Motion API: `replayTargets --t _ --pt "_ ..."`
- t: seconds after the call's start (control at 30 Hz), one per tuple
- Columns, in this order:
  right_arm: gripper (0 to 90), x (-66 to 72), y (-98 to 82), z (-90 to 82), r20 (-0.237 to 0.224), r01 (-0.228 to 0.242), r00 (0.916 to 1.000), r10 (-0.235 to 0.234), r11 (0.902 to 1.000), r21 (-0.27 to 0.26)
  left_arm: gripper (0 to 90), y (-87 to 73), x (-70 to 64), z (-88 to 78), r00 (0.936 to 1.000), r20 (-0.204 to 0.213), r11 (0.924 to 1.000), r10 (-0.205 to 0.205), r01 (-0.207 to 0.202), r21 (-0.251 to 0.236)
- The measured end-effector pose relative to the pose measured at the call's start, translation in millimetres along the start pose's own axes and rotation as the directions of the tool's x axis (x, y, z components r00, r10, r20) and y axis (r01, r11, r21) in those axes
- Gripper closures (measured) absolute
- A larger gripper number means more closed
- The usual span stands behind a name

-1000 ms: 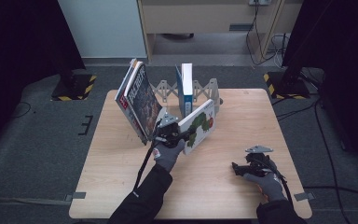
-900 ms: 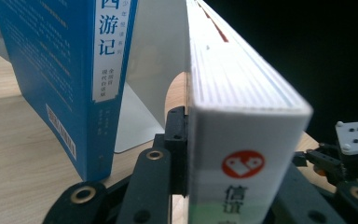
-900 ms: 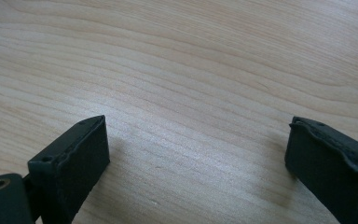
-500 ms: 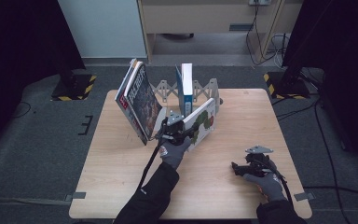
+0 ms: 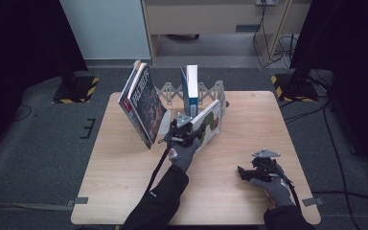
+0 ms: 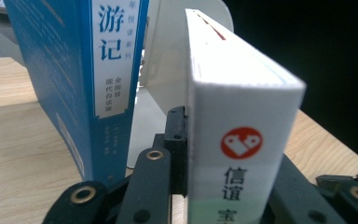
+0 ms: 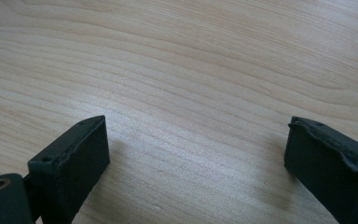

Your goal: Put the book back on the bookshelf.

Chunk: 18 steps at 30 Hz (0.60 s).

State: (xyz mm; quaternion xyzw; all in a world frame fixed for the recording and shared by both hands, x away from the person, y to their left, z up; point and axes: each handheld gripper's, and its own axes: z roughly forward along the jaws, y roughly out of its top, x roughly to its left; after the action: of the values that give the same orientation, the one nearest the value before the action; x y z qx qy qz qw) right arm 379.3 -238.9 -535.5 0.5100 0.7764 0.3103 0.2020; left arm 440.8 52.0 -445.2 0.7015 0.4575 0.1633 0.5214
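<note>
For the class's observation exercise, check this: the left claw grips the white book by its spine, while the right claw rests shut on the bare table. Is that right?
Not quite. The right claw is open, not shut: the right gripper view shows its jaws standing wide apart over the bare table. The rest holds: the left claw does grip the white book by its spine.

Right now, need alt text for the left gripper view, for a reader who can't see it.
The left gripper has its black jaws closed on the spine of a thick white book bearing a red round logo and Chinese characters. An upright blue book with a white spine label stands just to its left on the wooden table.
</note>
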Motion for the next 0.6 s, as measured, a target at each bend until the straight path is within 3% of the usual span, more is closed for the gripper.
replayTargets --t 0.6 --pt "6.8 0.5 0.3 0.9 -0.002 0.004 1.0000 -0.004 1.0000 -0.007 74.9 -6.6 -4.1 12.8 0.9974 -0.060 0.9992 0.039 -0.039 0.000"
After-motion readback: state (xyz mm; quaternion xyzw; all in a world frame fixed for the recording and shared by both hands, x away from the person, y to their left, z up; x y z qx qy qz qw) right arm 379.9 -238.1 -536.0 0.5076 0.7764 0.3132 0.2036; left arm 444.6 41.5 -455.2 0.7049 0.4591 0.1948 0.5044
